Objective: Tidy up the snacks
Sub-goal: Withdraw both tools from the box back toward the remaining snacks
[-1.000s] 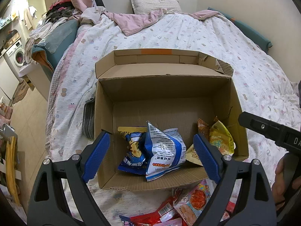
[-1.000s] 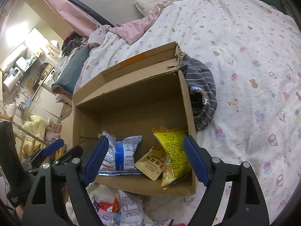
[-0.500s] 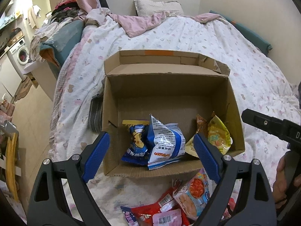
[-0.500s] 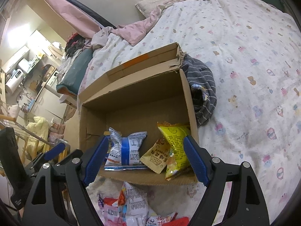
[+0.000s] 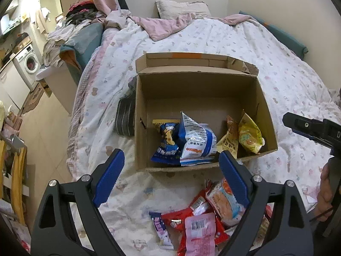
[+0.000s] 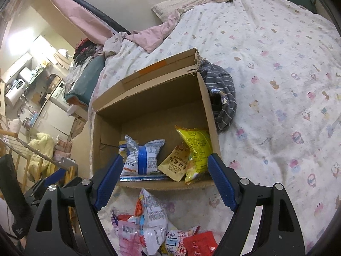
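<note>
Both claws, left (image 5: 170, 179) and right (image 6: 165, 181), wide open and empty, farther back from the cardboard box (image 5: 204, 166) than before.

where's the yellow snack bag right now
The yellow snack bag stands inside the brown cardboard box, leaning in its near right corner beside the tan snack packet; both wrist views show it.

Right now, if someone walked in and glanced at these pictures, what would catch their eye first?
Probably the open cardboard box sitting on the bed's patterned quilt, with a blue-and-white snack bag and a yellow snack bag lying inside. Next, the loose pile of red and pink snack packets on the quilt just in front of the box, under the open, empty left gripper.
</note>
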### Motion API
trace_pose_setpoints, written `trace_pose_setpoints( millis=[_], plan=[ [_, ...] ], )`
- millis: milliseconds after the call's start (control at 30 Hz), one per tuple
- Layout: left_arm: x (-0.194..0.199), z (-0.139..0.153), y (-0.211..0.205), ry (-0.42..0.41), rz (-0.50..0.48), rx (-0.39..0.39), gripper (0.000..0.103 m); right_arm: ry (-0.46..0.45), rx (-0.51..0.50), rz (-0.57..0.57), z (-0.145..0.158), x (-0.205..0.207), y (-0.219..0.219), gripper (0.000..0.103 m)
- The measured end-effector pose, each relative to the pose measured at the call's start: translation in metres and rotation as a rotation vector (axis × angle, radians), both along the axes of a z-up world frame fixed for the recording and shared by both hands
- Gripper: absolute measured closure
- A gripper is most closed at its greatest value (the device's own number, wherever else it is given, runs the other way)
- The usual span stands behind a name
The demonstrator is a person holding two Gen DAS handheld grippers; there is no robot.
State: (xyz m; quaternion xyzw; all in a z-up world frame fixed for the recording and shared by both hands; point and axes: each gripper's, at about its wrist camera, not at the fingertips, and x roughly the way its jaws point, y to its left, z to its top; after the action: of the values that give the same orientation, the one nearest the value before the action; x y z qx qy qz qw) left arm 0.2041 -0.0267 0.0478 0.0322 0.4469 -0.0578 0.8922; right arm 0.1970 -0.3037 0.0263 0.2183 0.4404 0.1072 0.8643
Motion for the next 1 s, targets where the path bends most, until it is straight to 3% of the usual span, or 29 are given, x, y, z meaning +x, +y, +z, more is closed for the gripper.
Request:
trace_pose_setpoints(
  millis=[200, 567, 1000],
  plan=[
    [-0.015, 0.002, 0.006, 0.000, -0.006, 0.007, 0.015, -0.005, 0.041, 0.035, 0.001, -0.019, 0.006, 0.019],
    [-0.036, 0.006, 0.016, 0.003, 0.011, -0.026, 0.015, -0.007, 0.019, 0.049, 0.001, -0.050, 0.013, 0.019],
    [-0.062, -0.014, 0.040, 0.057, 0.064, -0.044, 0.015, 0.032, -0.078, 0.032, -0.013, -0.081, 0.001, 0.019]
  ],
)
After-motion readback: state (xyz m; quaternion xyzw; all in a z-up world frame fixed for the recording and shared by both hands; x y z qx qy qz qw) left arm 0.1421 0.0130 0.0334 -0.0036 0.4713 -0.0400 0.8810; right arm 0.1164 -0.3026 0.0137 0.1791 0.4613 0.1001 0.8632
